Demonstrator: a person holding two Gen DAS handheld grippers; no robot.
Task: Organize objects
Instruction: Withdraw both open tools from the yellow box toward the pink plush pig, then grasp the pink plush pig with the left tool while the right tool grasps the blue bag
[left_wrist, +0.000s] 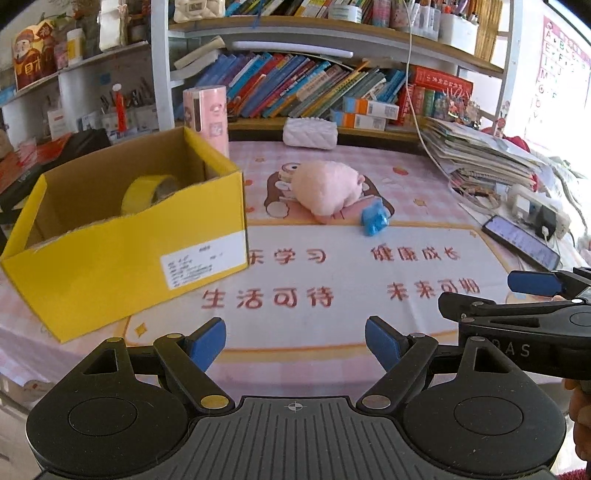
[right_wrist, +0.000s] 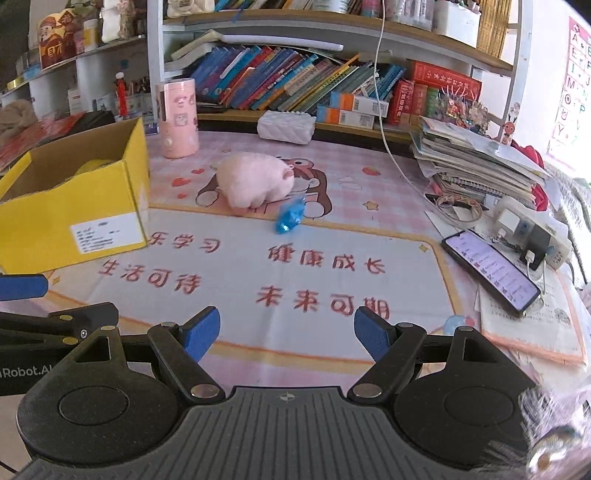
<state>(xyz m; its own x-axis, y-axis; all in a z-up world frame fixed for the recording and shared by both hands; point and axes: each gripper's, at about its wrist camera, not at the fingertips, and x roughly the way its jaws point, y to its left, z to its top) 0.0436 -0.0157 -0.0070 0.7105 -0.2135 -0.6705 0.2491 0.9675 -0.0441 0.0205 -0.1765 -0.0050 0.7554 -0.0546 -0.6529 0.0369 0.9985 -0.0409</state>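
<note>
While both my tools gape empty, I should straddle the pink plush mid-frame squarely, then box it.

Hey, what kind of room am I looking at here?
Probably a child's study desk at home: a shelf of colourful slanted books, a pink cartoon-printed desk mat with study slogans, and a wall alphabet chart. A pink plush toy lies on the mat.

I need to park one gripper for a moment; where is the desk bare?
Free: the white lettered mat between yellow box, blue toy and phone. Crowded: right edge, with paper stack and power strip.
</note>
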